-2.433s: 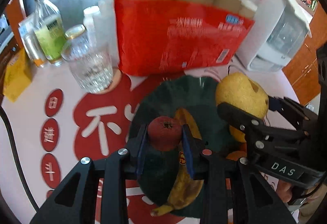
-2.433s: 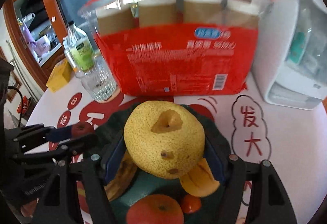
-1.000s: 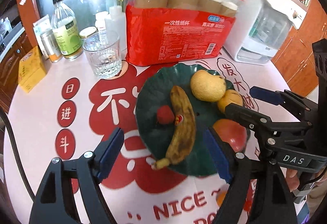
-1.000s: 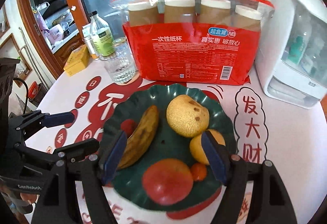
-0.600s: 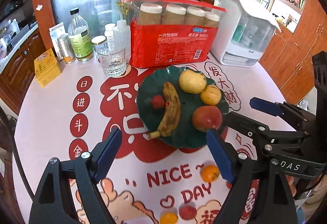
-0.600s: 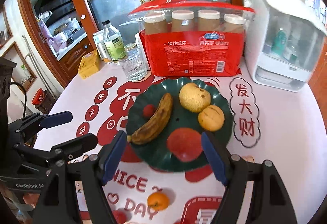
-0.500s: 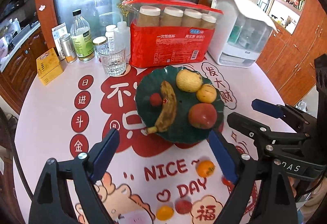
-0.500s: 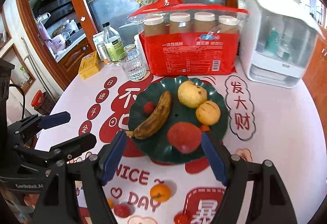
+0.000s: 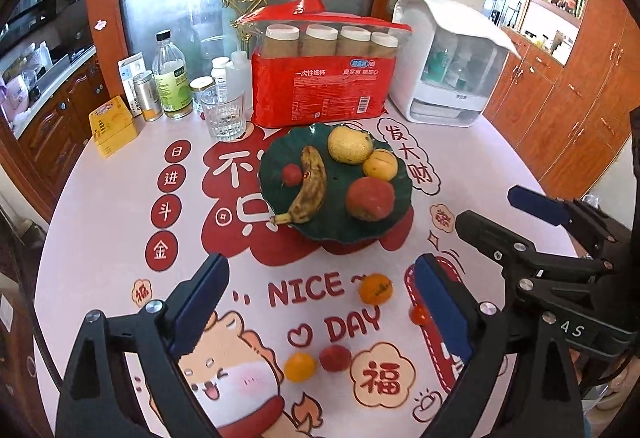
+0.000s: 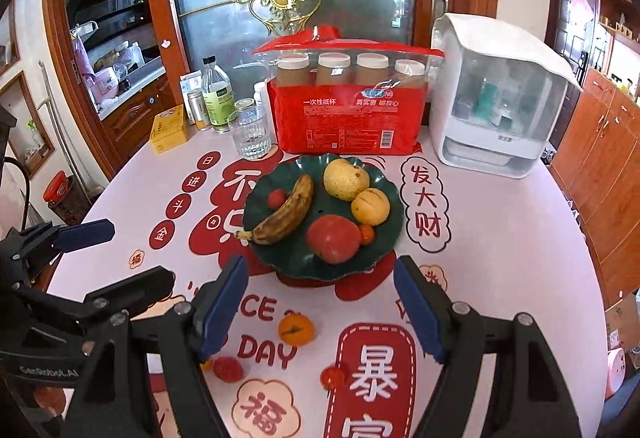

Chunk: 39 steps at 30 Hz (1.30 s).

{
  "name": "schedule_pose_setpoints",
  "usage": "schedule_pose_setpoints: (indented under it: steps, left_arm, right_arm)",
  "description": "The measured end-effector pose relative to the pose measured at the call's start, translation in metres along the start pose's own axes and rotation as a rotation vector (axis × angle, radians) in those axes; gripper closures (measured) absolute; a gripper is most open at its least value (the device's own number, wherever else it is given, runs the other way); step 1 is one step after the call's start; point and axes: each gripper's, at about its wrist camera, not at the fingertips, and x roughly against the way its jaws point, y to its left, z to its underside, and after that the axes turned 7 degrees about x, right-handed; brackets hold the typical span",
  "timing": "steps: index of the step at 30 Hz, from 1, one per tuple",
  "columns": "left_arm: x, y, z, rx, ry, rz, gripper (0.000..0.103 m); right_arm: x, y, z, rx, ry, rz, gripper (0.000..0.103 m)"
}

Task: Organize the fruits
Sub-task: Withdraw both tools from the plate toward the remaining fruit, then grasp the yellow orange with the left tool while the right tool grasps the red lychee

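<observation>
The left hand-held gripper (image 9: 320,302) and the right hand-held gripper (image 10: 320,306) are both hovering with jaws spread wide and empty above the table (image 10: 500,238). The dark green scalloped plate (image 10: 384,242) is sitting near the table's far edge, carrying a spotted brown banana (image 10: 286,214), a yellow pear (image 10: 346,178) and a red apple (image 10: 334,238), while a small orange tangerine (image 10: 296,328) is lying toward the near edge.

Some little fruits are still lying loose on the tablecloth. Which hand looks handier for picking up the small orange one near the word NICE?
Probably the right gripper: it is open, and the small orange fruit lies almost between its fingers. From the left gripper, also open, the fruit sits more off to one side.
</observation>
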Motion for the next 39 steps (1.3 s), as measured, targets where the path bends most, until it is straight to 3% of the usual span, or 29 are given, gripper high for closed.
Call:
schedule_pose_setpoints:
  steps: [8,19,24,31,39]
  left_arm:
    - [0.027,0.006,0.03,0.068,-0.031,0.009,0.01]
    - [0.031,0.027,0.07,0.112,-0.021,-0.038,0.01]
    - [0.019,0.034,0.089,0.103,0.004,-0.055,0.01]
    - [-0.002,0.038,0.108,0.06,0.009,-0.095,0.01]
    - [-0.031,0.051,0.123,0.081,0.068,-0.084,0.01]
  right_arm:
    - [0.019,-0.003,0.025,-0.06,-0.01,-0.012,0.027]
    - [0.03,0.019,0.065,0.024,-0.048,0.014,0.027]
    - [0.025,0.035,0.082,0.071,-0.054,-0.02,0.028]
    - [0.001,0.053,0.105,0.1,-0.005,-0.076,0.03]
    - [-0.027,0.058,0.131,0.065,0.085,-0.108,0.03]
